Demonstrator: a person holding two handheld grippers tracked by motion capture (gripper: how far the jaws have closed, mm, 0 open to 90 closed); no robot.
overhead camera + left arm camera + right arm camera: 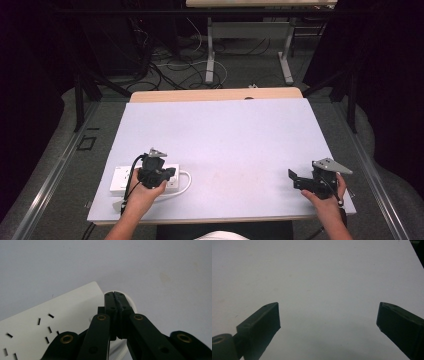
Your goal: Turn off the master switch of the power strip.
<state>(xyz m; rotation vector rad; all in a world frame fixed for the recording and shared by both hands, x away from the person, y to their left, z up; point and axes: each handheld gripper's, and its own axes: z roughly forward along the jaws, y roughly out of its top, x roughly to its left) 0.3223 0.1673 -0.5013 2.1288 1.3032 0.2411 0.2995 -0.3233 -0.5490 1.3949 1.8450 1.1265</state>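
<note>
Our left gripper (116, 295) has its jaws pressed together with nothing between them, its tips at the cord end of the white power strip (50, 320) lying near the table's (225, 130) front-left corner. Our right gripper (328, 315) rests spread wide over bare tabletop, well apart from it.

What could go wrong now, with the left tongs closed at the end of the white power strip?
The left tongs are shut with nothing between them, right at the power strip end where its white cable loops out. Pushing down could slide the strip or snag the cable. The strip also lies near the table's front left edge, so a nudge might send it off.
</note>
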